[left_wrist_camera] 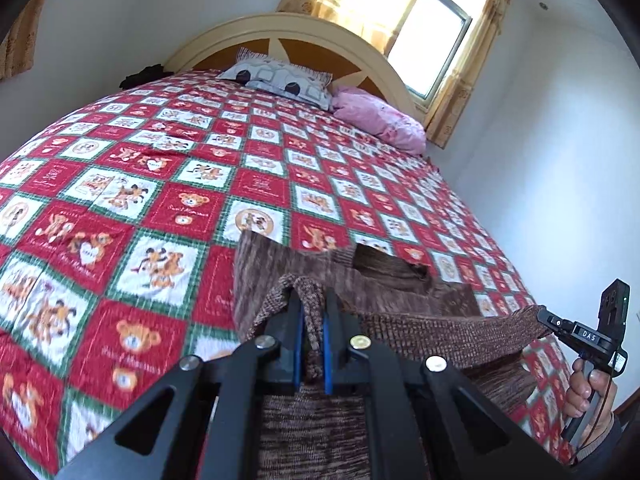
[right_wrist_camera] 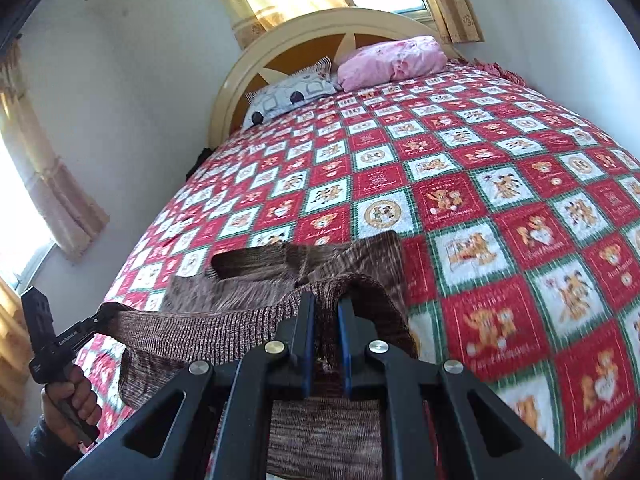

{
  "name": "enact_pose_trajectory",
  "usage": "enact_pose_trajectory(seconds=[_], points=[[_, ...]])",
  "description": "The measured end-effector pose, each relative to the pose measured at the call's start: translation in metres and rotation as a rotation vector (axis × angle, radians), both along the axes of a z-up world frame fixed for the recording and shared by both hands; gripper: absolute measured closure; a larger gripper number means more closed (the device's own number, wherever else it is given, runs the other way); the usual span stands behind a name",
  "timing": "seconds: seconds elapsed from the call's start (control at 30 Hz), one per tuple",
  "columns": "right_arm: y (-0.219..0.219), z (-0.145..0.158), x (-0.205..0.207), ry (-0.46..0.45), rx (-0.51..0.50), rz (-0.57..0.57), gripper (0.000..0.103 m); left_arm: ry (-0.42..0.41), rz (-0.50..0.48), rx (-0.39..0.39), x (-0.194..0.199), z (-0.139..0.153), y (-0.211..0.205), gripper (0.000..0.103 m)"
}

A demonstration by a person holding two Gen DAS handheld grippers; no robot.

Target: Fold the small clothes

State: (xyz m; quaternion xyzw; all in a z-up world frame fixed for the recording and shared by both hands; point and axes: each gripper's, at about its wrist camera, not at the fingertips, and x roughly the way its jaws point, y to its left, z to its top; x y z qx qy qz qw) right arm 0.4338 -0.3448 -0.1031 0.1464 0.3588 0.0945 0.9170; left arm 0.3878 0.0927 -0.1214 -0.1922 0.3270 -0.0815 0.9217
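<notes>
A small brown knitted sweater [left_wrist_camera: 400, 280] lies near the foot of the bed, also in the right wrist view [right_wrist_camera: 248, 280]. Its ribbed hem edge is lifted and stretched between both grippers. My left gripper [left_wrist_camera: 313, 300] is shut on one end of the hem; it also shows in the right wrist view [right_wrist_camera: 102, 316]. My right gripper [right_wrist_camera: 326, 304] is shut on the other end of the hem; it shows at the right of the left wrist view [left_wrist_camera: 542, 314]. The sweater's neck opening [left_wrist_camera: 390, 260] faces the headboard.
The bed carries a red, white and green checked bear-print quilt [left_wrist_camera: 180, 184]. A grey patterned pillow [left_wrist_camera: 280, 78] and a pink bundle [left_wrist_camera: 378, 118] lie by the cream headboard [left_wrist_camera: 304, 28]. White walls and curtained windows [left_wrist_camera: 436, 36] surround the bed.
</notes>
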Motion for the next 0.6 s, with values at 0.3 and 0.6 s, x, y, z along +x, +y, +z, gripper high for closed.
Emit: enact_pose_trajectory(seconds=[0.3, 0.6], points=[[0.007, -0.043, 0.063, 0.110, -0.033, 0.005, 0.093, 0.092, 0.005, 0.010, 0.053, -0.035, 0.004, 0.095], [0.006, -0.050, 0.070, 0.112, -0.020, 0.019, 0.051, 0.086, 0.031, 0.120, 0.049, -0.031, 0.003, 0.054]])
